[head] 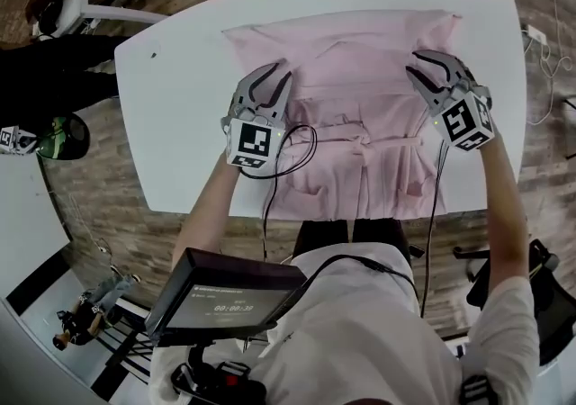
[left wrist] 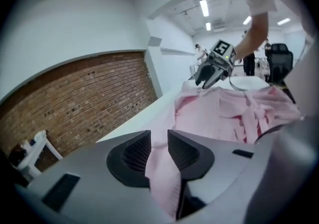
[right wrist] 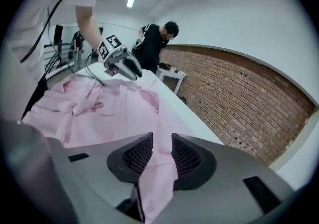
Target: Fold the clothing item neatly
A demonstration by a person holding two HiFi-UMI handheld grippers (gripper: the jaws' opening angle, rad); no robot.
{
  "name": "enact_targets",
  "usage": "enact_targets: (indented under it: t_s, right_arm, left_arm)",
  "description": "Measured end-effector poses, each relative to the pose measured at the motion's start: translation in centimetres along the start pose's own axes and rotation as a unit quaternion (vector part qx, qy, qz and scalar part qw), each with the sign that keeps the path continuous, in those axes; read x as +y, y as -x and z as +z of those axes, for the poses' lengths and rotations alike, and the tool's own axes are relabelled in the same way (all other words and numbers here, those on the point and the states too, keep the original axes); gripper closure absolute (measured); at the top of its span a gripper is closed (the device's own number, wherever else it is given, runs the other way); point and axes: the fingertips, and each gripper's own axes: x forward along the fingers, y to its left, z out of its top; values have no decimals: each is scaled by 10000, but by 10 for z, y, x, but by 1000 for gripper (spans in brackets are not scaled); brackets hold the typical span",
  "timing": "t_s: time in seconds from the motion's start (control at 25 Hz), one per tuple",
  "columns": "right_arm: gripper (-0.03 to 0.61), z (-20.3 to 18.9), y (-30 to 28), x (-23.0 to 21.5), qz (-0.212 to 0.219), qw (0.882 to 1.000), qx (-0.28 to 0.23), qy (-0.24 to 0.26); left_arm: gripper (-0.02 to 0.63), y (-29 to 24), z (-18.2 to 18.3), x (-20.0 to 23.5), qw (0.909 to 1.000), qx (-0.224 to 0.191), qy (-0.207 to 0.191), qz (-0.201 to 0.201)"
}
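- Lying spread on the white table (head: pixel 180 115), the pink garment (head: pixel 360 79) runs lengthwise away from the person, its near end at the table's near edge.
- Left gripper (head: pixel 274 77) sits at the garment's left side edge and right gripper (head: pixel 428 66) at its right edge, roughly level with each other.
- Both have their jaws parted; a fold of pink cloth lies between the pads, apparently slack rather than pinched.
- I'd guess the next fold starts from these side edges.
- Brick wall (left wrist: pixel 75 98) and wood floor (head: pixel 108 205) surround the table.
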Motion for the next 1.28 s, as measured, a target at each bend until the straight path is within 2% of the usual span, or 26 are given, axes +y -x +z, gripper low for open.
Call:
enact_targets:
  t_s: [0.08, 0.16, 0.28, 0.32, 0.36, 0.4, 0.48, 0.64, 0.76, 0.92, 1.12, 1.2, 1.28]
  right_arm:
    - [468, 15, 3, -15, -13, 9974, -313, -651]
    - [469, 30, -2, -29, 26, 9919, -534, -1156]
    - [471, 43, -19, -42, 120, 9880, -559, -1433]
    - [496, 44, -25, -44, 137, 9881, -533, -1439]
    - [550, 45, -30, -45, 138, 9882, -509, -1436]
    - [574, 46, -35, -46, 141, 9881, -489, -1449]
    - [575, 49, -43, -44, 185, 9868, -472, -1537]
    - [575, 52, -57, -39, 355, 9790, -530, -1938]
    - [575, 50, -61, -31, 552, 9728, -488, -2195]
    - [575, 39, -61, -21, 761, 9708, -250, -2259]
    - [574, 14, -59, -10, 882, 9743, 202, -2065]
    - [575, -2, -57, -9, 815, 9759, 436, -1977]
    - [575, -18, -56, -11, 725, 9755, 588, -1991]
  left_arm:
    - [526, -6, 19, 14, 9988, -66, 488, -60]
    - [528, -19, 37, 21, 9947, -99, 983, -289]
    - [528, -45, 55, 22, 9858, 29, 1542, -667]
    - [531, -53, 58, 21, 9837, 117, 1629, -755]
    - [582, -61, 60, 19, 9824, 198, 1670, -814]
    - [612, -68, 61, 18, 9816, 262, 1683, -858]
    - [612, -77, 63, 15, 9792, 344, 1745, -971]
    - [612, -87, 65, 5, 9675, 467, 2063, -1388]
    - [612, -90, 63, -9, 9623, 619, 2077, -1641]
    - [612, -88, 52, -26, 9564, 954, 1962, -1940]
    - [612, -82, 23, -31, 9545, 1418, 1696, -2003]
    - [612, -81, 8, -31, 9541, 1627, 1548, -1982]
    - [612, -80, -4, -30, 9524, 1727, 1559, -1970]
